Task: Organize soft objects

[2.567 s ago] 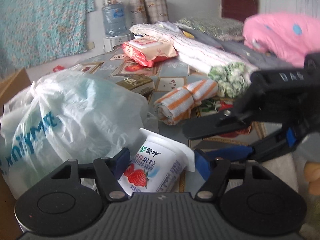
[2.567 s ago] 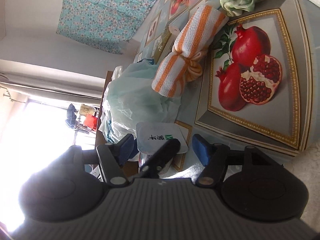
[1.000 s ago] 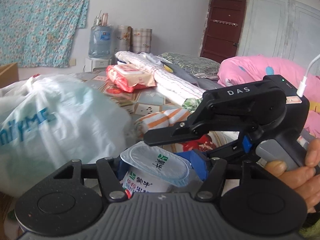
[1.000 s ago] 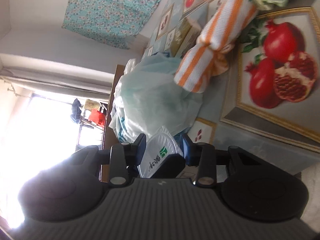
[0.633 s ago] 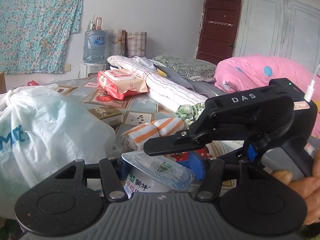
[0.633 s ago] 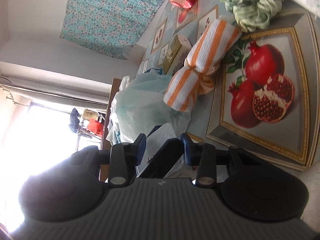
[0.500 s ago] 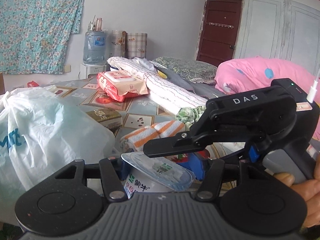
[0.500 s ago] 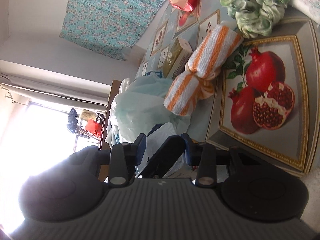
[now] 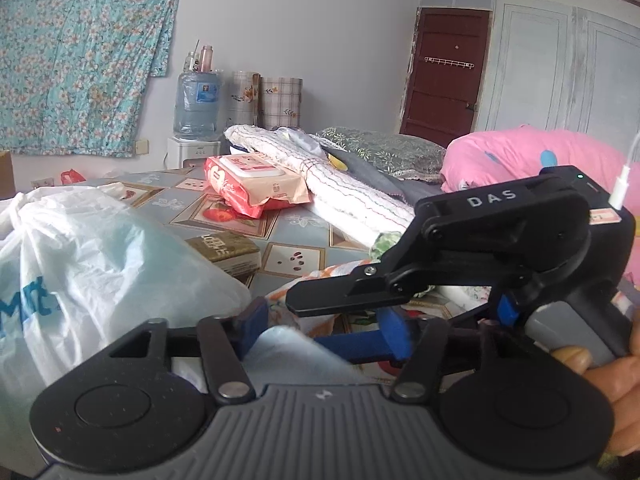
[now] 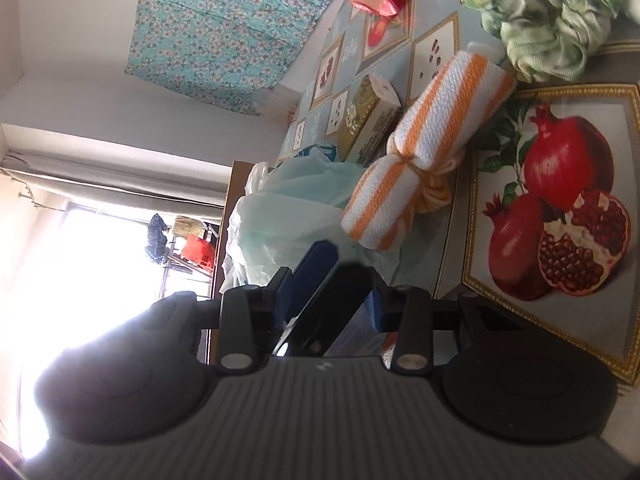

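Note:
My left gripper (image 9: pixel 322 326) is shut on a yogurt cup (image 9: pixel 288 354), whose pale foil lid shows blurred between the blue pads. My right gripper (image 9: pixel 304 316) crosses in front from the right, its fingers closed over the cup's lid edge. In the right wrist view my right gripper (image 10: pixel 328 300) has the left gripper's finger (image 10: pixel 320 308) between its pads; the cup is hidden there. An orange-and-white striped rolled towel (image 10: pixel 424 152) lies on the table beyond, and a green-white crumpled cloth (image 10: pixel 540 28) lies farther right.
A large white plastic bag (image 9: pixel 100 264) fills the left. A green box (image 9: pixel 224 248), a red wet-wipes pack (image 9: pixel 252 184) and a folded white blanket (image 9: pixel 340 188) lie on the patterned tablecloth (image 10: pixel 560 272). A pink pillow (image 9: pixel 532 156) sits at the right.
The cup has tilted and come closer, so its printed lid no longer reads. The right gripper's fingers have closed in at the cup between the left pads. Both views have shifted slightly.

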Demonstrator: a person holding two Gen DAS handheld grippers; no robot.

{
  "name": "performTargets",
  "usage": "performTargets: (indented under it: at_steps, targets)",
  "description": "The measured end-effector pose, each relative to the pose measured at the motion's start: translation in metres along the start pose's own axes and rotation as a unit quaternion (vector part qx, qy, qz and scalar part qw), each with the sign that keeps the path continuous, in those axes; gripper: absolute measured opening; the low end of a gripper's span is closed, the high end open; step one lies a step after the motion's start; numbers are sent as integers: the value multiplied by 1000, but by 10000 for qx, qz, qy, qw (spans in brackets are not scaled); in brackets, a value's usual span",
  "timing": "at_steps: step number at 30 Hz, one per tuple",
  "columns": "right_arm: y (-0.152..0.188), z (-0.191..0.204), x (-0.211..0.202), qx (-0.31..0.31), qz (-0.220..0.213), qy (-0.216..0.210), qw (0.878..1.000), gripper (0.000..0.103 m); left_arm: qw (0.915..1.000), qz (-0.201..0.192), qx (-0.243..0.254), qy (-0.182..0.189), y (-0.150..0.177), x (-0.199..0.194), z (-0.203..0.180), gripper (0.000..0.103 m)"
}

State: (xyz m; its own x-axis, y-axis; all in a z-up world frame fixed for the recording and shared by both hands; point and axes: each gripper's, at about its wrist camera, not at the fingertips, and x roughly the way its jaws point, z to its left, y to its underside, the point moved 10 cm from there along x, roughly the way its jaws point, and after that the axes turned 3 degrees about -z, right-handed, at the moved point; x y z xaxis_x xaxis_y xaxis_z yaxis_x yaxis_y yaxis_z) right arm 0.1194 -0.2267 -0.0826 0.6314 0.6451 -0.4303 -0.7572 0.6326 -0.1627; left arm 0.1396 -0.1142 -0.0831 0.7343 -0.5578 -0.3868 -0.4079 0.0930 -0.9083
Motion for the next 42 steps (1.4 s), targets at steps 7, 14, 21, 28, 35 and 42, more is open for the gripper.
performTargets:
  at_steps: [7,14,21,28,35,42]
  targets:
    - [-2,1,3,14,-22,-7,10000,38,9999,-64,105,-6,1,-4,0,78]
    - [-3,3,-4,-26,-96,17,9999,39,9999,-160,36,-39,-3,-21,3,81]
    - [8,11,-6,-396,-16,120,9991,46,9998,-113,-45,-145,-12,-65,11,88]
    - [27,25,1,-640,90,53,9979,46,9989,206,-43,-421,7,-98,19,83]
    - [32,27,5,-784,44,232,9966,38,9974,585,-429,-59,34,-92,14,60]
    - [28,20,-4,-665,-46,223,9975,37,9967,568,-565,153,37,-87,6,59]
